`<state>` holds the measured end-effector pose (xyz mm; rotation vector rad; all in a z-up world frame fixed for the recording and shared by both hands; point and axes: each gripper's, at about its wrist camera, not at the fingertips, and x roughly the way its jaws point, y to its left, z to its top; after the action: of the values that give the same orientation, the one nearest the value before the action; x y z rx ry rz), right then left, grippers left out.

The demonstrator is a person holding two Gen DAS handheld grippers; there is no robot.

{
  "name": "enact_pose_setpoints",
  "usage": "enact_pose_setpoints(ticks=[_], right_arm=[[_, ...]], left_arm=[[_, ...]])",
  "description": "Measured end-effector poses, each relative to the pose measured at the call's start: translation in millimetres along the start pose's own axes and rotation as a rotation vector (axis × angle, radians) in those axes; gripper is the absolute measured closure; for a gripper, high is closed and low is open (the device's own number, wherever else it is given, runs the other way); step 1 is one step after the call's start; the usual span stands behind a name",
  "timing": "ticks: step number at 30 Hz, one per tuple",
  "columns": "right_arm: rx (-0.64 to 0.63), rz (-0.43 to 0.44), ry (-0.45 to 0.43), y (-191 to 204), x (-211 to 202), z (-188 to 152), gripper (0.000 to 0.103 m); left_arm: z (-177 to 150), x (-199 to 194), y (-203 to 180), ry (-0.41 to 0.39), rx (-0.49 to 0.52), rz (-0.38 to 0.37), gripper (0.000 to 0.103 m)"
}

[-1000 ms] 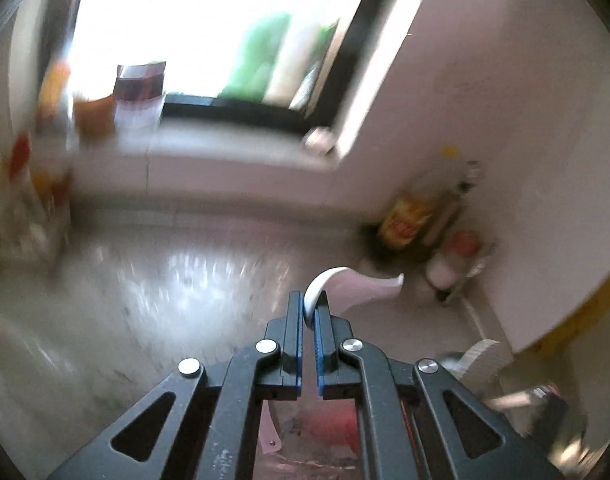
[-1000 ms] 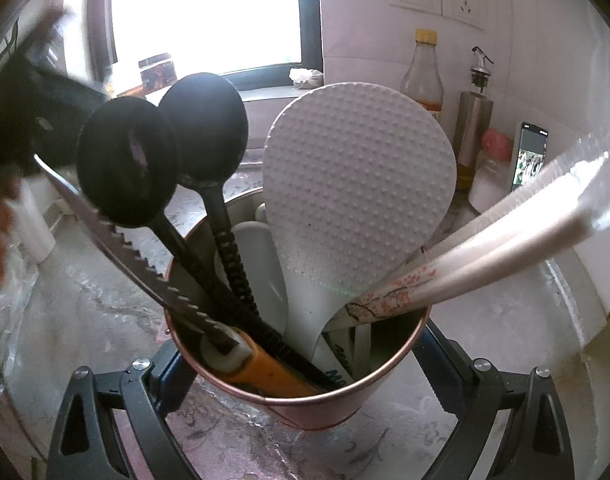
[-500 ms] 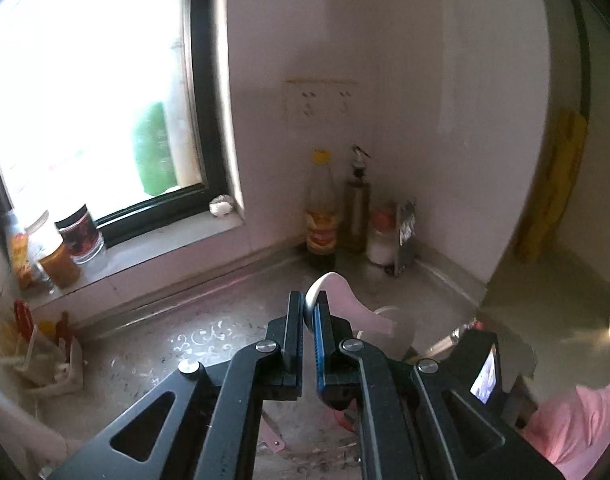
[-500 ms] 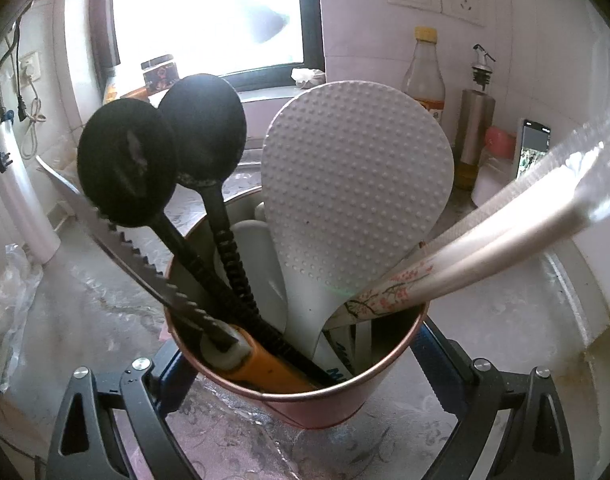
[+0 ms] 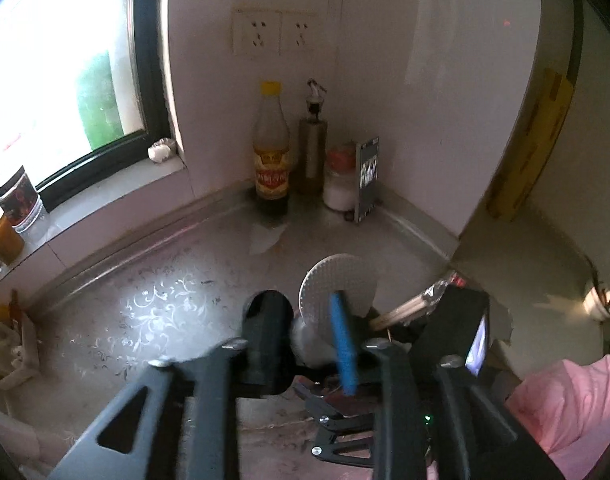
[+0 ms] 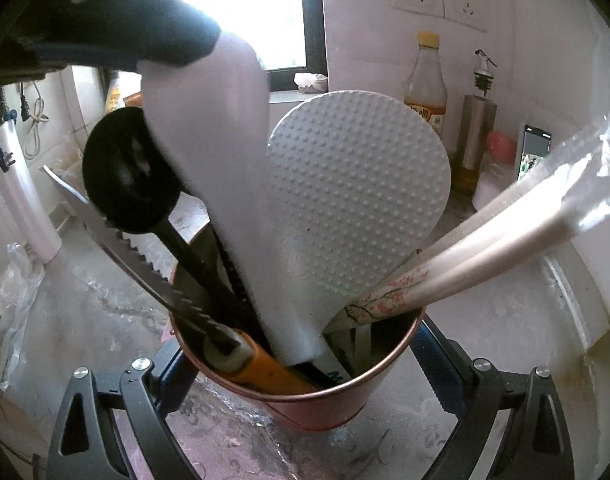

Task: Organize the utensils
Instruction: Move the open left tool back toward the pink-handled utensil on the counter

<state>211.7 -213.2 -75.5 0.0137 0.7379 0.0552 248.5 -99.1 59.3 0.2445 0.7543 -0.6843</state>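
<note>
Two tools were used: the right tool [image 6: 301, 376] was clamped on the cup [image 6: 345, 392] for steadiness, while the left tool's [image 5: 305, 336] jaws, just opened, released the white spoon [image 6: 221, 168] into it.

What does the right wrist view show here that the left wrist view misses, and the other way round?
Only the right wrist view: the copper cup between the right gripper fingers, the serrated knife, the black ladle, the smooth white spoon standing in the cup.

Only the left wrist view: the left gripper with jaws just opened, jars on the sill, a pink sleeve.

Both: the dimpled rice paddle, chopsticks, the yellow-capped bottle, wall sockets.
</note>
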Motion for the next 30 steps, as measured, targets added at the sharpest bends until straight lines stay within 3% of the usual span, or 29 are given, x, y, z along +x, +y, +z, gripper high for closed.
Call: enact_pose_setpoints(ticks=[6,9,12,17,22,30], right_arm=[[0.001,-0.002,-0.002,0.4,-2.7,-1.0,0.005],[0.001,-0.002,-0.001,0.7,-4.3,-2.0,0.005],[0.001,-0.001,-0.001,0.5,-4.1,-1.9,0.005],[0.002,-0.002,0.000,0.0,-4.6,-2.8,0.005],[0.005,-0.005,0.001,-1.2,-1.1,-0.4,0.005],[0.003,-0.009,0.003,0.0,1.6,3.1,0.005]], left_arm=[[-1.3,-31.6,31.4,-0.092,-0.106,0.044,0.060],[-10.1,-43.9,66.5,-0.116,-0.229,0.108,0.051],[-27.7,-46.2,102.4,-0.098,-0.362,0.179,0.050],[-72.6,-15.9,153.5,0.034,-0.579,0.259,0.045],[-122.5,34.8,181.1,0.181,-0.762,0.187,0.038],[-141.6,92.5,172.2,0.315,-0.797,0.139,0.036]])
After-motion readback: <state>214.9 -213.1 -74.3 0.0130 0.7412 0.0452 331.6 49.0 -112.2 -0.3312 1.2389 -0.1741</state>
